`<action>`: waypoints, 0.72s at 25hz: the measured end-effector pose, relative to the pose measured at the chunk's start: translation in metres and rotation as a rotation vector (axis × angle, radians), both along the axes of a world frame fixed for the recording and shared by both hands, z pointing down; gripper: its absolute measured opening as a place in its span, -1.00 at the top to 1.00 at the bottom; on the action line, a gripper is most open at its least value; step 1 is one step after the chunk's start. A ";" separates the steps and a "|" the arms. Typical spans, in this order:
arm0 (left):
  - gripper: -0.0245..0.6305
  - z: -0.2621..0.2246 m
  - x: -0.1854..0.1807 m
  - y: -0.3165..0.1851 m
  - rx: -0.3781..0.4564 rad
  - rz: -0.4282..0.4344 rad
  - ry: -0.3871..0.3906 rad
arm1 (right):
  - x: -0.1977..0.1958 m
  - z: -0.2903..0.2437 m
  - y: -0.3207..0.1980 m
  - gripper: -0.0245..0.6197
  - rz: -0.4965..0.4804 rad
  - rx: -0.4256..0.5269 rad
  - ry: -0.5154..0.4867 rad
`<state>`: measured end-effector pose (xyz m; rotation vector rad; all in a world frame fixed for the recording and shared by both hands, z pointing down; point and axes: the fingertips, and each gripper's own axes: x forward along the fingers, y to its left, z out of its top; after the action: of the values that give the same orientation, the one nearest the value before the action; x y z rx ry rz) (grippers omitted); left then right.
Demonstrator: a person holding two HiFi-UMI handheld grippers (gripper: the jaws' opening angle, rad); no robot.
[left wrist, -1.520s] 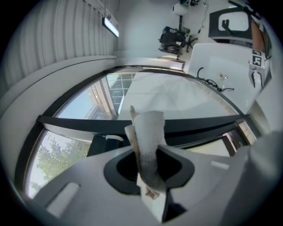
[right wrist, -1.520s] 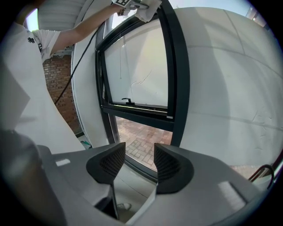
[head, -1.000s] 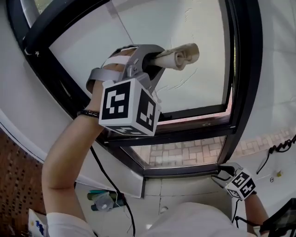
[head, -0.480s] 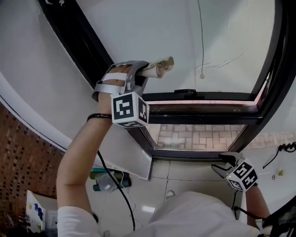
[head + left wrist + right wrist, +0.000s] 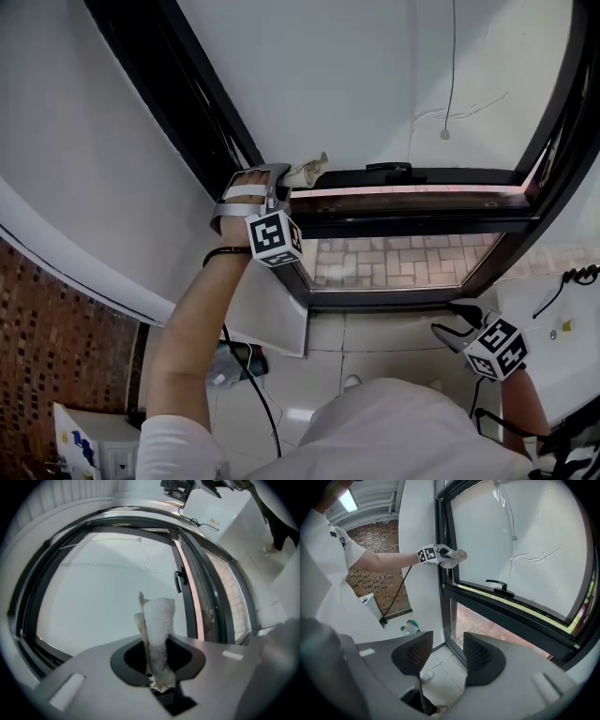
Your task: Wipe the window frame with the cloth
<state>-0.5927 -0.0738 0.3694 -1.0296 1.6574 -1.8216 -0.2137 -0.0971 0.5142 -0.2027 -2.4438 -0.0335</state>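
Note:
A rolled whitish cloth [image 5: 307, 172] sticks out of my left gripper [image 5: 292, 178], which is shut on it. The cloth's tip is at the corner where the black window frame [image 5: 403, 225] meets its left upright, just above the horizontal bar; contact cannot be told. In the left gripper view the cloth [image 5: 158, 630] rises from the jaws toward the pane and frame [image 5: 190, 597]. The right gripper view shows the left gripper [image 5: 445, 555] and cloth [image 5: 458, 555] at the frame [image 5: 497, 606]. My right gripper [image 5: 455, 323] hangs low at the right, open and holding nothing [image 5: 447, 653].
A black window handle [image 5: 389, 169] sits on the sash bar. A thin cord with a bead [image 5: 445, 134] hangs in front of the pane. Bottles [image 5: 234, 361] lie on the tiled floor below, beside a black cable. A brick wall [image 5: 56, 356] lies at the left.
My left gripper has carried the cloth down and left across the pane to the corner above the horizontal bar. The right gripper has stayed low at the right.

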 end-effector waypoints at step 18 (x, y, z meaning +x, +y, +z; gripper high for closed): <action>0.64 0.158 -0.006 0.033 -0.079 -0.037 0.371 | 0.003 0.019 0.024 0.29 0.051 -0.044 0.074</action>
<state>-0.5988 -0.0407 0.5277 -1.4514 1.8319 -1.8131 -0.2108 -0.0726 0.5328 -0.1580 -2.3763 0.0492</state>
